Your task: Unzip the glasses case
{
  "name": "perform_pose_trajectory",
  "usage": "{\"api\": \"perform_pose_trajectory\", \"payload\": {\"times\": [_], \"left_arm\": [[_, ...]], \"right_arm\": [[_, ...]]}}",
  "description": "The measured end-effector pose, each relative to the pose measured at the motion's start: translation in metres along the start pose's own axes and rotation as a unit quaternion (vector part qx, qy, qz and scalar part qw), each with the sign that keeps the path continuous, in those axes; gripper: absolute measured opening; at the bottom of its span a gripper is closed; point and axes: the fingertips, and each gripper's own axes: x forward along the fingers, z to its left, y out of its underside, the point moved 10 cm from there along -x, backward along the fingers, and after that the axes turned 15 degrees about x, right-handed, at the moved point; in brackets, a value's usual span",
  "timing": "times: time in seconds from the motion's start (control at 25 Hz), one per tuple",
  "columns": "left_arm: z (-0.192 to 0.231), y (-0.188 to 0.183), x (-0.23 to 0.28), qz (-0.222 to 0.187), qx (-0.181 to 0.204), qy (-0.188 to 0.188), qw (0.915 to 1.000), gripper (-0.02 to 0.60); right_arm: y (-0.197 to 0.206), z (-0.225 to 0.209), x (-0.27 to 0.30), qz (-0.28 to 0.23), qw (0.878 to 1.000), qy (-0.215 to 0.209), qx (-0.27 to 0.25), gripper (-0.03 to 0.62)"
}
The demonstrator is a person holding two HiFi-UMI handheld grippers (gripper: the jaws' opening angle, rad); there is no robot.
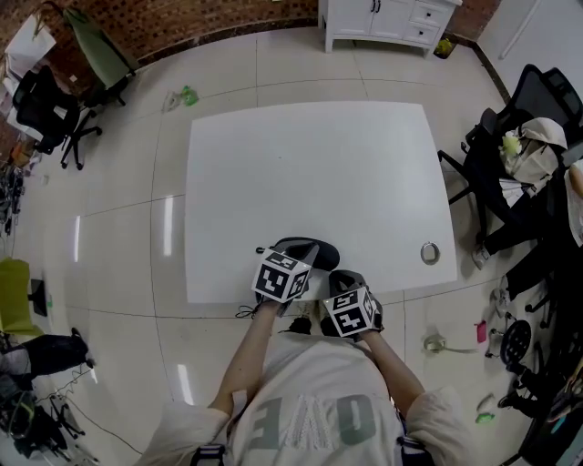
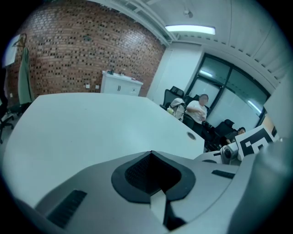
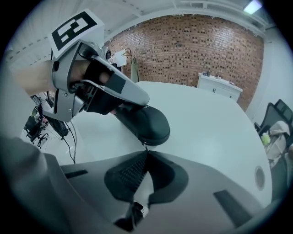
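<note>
Right claw [image 3: 145, 153] is closed on the zipper pull [image 3: 145, 146] of the black glasses case [image 3: 147, 122] at the worktop's [image 1: 310, 164] near edge. Left claw [image 2: 151, 153], closed on nothing, seems to pin the case; pull steadily along the seam.

A broad white rectangular desk [image 1: 310, 164] stretched ahead of the left gripper [image 1: 299, 253] and the right gripper [image 1: 337, 276]. A round metal-rimmed cable hole [image 1: 430, 253] sat in the desk well to the right of the right gripper. Far ahead of both stood a white drawer cabinet [image 1: 387, 20] against a red brick wall [image 1: 182, 23]. A black office chair [image 1: 537, 100] draped with clothes stood far to the right, and another black swivel chair [image 1: 46, 114] far ahead to the left. Glossy pale floor tiles [image 1: 118, 246] lay left of the left gripper. A seated person in a white top [image 2: 198, 109] was ahead and right of it, beyond the desk.
</note>
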Motion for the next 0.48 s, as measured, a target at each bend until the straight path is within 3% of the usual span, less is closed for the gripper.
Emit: {"api": "perform_pose_trajectory", "payload": {"times": [0.32, 0.48], "left_arm": [[-0.002, 0.001, 0.001, -0.008, 0.001, -0.011, 0.9999, 0.003], [-0.002, 0.002, 0.001, -0.011, -0.001, -0.011, 0.9999, 0.003]], "right_arm": [[-0.003, -0.018, -0.010, -0.003, 1.000, 0.004, 0.004, 0.000], [0.000, -0.019, -0.015, -0.013, 0.999, -0.027, -0.030, 0.000]]}}
